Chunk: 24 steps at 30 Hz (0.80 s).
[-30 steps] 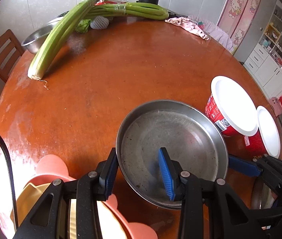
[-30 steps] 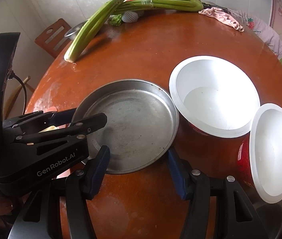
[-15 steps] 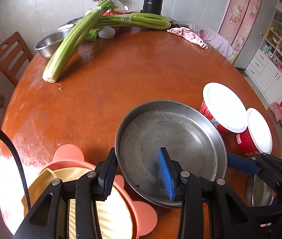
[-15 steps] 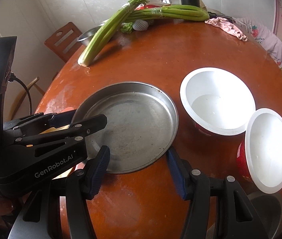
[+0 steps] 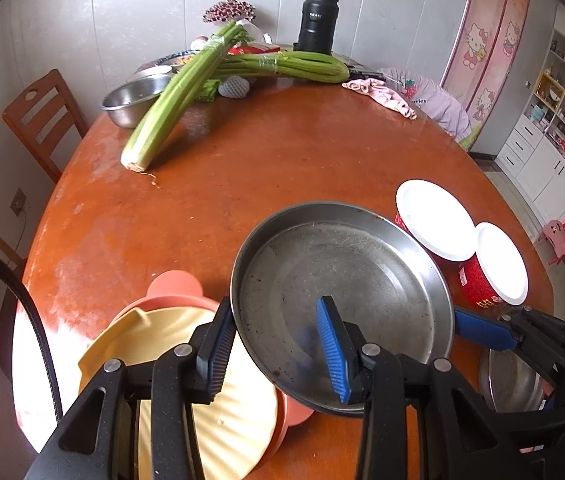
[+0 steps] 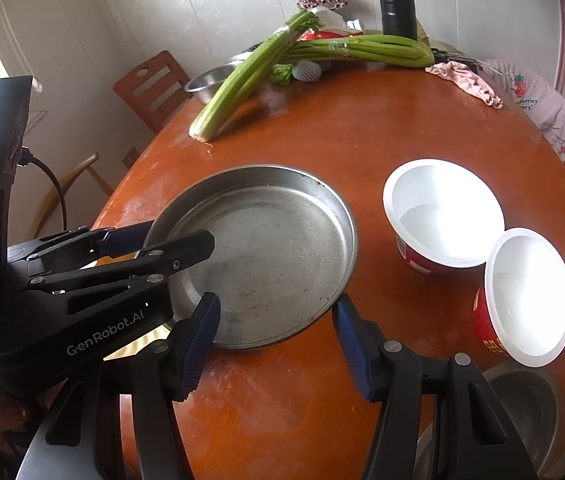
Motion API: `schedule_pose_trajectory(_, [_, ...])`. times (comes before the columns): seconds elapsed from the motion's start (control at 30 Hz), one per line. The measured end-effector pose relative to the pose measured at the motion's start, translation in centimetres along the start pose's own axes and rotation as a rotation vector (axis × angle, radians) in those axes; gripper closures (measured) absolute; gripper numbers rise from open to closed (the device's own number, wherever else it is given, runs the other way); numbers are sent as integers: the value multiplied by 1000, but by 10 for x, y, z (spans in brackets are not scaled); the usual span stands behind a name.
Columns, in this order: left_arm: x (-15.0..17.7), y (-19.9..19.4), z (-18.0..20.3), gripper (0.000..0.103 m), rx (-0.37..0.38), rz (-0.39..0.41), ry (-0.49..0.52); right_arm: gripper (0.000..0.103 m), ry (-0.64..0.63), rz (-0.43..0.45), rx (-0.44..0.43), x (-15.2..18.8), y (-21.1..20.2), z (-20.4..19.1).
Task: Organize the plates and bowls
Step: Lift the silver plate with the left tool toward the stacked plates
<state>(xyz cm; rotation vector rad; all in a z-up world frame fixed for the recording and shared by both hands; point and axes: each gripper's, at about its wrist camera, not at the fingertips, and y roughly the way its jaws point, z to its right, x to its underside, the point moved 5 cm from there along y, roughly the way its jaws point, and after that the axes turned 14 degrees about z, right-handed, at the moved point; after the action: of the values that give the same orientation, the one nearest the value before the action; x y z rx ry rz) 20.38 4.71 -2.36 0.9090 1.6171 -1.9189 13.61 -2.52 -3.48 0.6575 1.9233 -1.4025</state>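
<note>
Round and reddish-brown, the wooden bench [image 5: 242, 168] is carrying everything, with a pale panelled wall behind it; nearest the left camera, the left hand-held gripper [image 5: 278, 344] is straddling the near rim of the shallow round stainless-steel plate [image 5: 342, 280], one finger outside the wall and one inside the pan, and it looks to be lifting the plate, whose near edge is overhanging the stacked plates; whether the pads are pressing the rim I cannot tell for certain. Just beside and partly beneath it, the ribbed yellow plastic plate [image 5: 218, 400] is sitting on the salmon-pink eared plate [image 5: 174, 292], so a stack is already begun. The right hand-held gripper [image 6: 276, 338] is standing wide and holding nothing, hovering just in front of the steel plate's near edge. Low at the right, another steel dish [image 6: 530, 412] is partly showing. Farther out, two red paper bowls with white insides [image 6: 442, 212] are touching each other, not yet nested. Far across, celery bunches [image 5: 170, 108], a steel basin [image 5: 130, 100] and a black flask [image 5: 316, 20] are lying untouched; most sorting appears to be remaining.
</note>
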Motion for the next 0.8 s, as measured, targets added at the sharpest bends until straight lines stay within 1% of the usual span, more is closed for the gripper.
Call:
schedule_pose_trajectory(0.6, [18,-52,-28,62,-51,55,-52,42,-81,29,-63,12,-26,-49])
schedule_pose_trajectory(0.8, [20,-67,-41,62,-71,77,-66,42,-117,41,-80,10,-31,-65])
